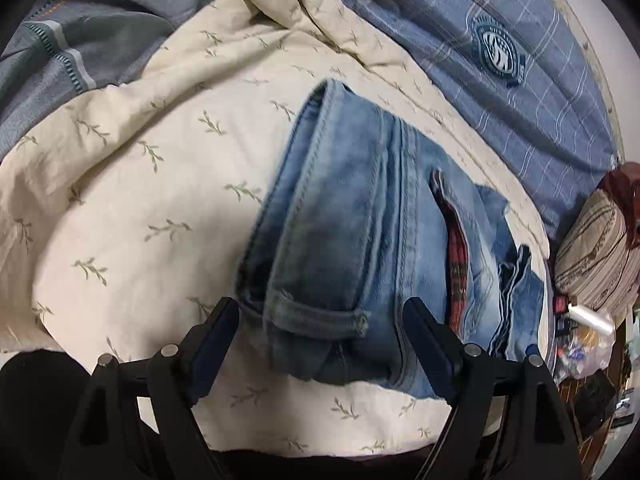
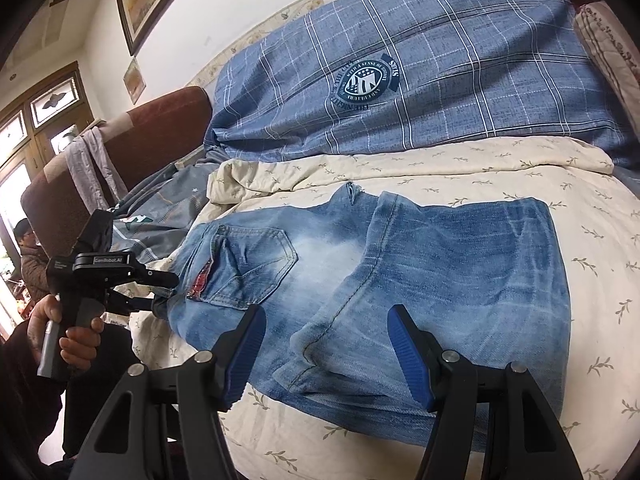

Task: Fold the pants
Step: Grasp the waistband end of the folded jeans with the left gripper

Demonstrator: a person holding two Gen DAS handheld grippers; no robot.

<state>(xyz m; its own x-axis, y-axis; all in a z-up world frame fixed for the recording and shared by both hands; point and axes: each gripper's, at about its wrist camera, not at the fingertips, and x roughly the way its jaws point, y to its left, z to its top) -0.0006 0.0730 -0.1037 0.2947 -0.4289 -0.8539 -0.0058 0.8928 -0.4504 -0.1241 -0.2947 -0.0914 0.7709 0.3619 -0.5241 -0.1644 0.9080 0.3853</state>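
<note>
As laid out, pants (image 2: 400, 280): spread flat at centre frame of the right wrist view, on the cream quilt (image 2: 520, 168), just below the blue plaid pillow (image 2: 400, 60).
Fold state: looked doubled, one denim layer lapped over another at right of frame; judged partway through the task.
Long axis: ran left to right across the right wrist view, waistband and back pocket toward the left, blunt folded edge toward the right; in the left wrist view, ran from bottom centre up and away.
Left gripper (image 1: 320, 308): jaws spread wide, waistband and belt loop lying between them, not yet pinched; seen at left edge of the right wrist view (image 2: 160, 290).
Reason for left placement: probably lined up at the waist end to take that edge.
Right gripper (image 2: 326, 316): jaws released, nothing between them, hung over the near edge of the denim at bottom centre.
Reason for right placement: probably poised at mid-length, ready to hold or lift for the next fold.
Contact, right: could not be told.
</note>
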